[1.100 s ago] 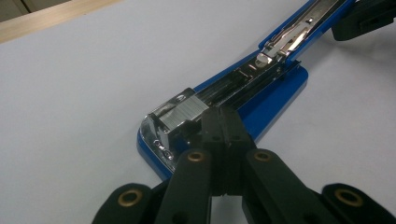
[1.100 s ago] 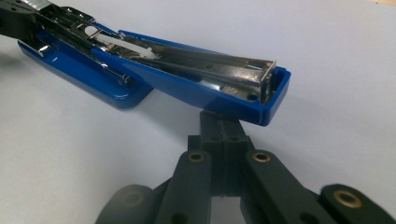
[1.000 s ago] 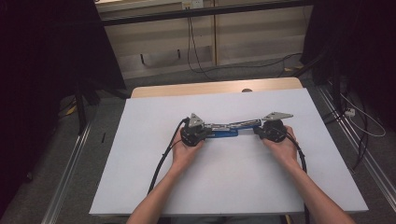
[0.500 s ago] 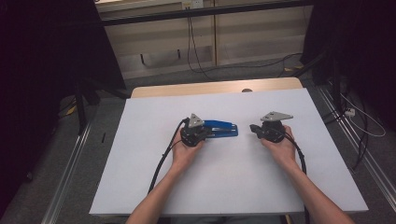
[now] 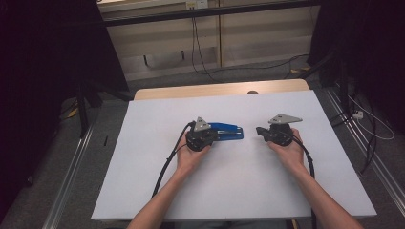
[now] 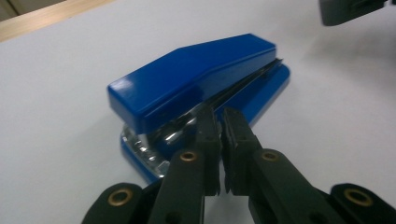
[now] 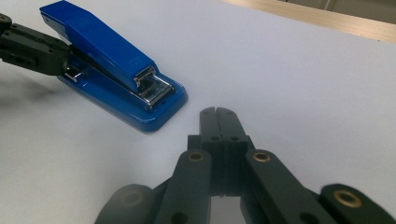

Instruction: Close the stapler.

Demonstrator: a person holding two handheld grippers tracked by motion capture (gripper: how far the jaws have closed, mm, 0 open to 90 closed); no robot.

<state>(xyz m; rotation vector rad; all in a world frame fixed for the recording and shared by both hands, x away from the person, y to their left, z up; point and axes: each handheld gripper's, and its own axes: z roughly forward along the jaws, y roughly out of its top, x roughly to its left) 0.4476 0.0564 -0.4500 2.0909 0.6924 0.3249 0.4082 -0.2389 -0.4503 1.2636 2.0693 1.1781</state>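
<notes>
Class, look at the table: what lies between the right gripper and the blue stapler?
Nothing: in the high view, only bare white tabletop separates the right gripper from the blue plastic stapler. The right gripper view shows the same empty stretch.

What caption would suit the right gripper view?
Shut tongs rest on the white table, facing a blue stapler.

My left tongs [image 5: 217, 135] and right tongs [image 5: 259, 130]: black bodies, each topped by a grey three-cornered plate, black cables trailing off behind. The black linked jaws carry brass-coloured rivets. My forearms are bare, without sleeves.
</notes>
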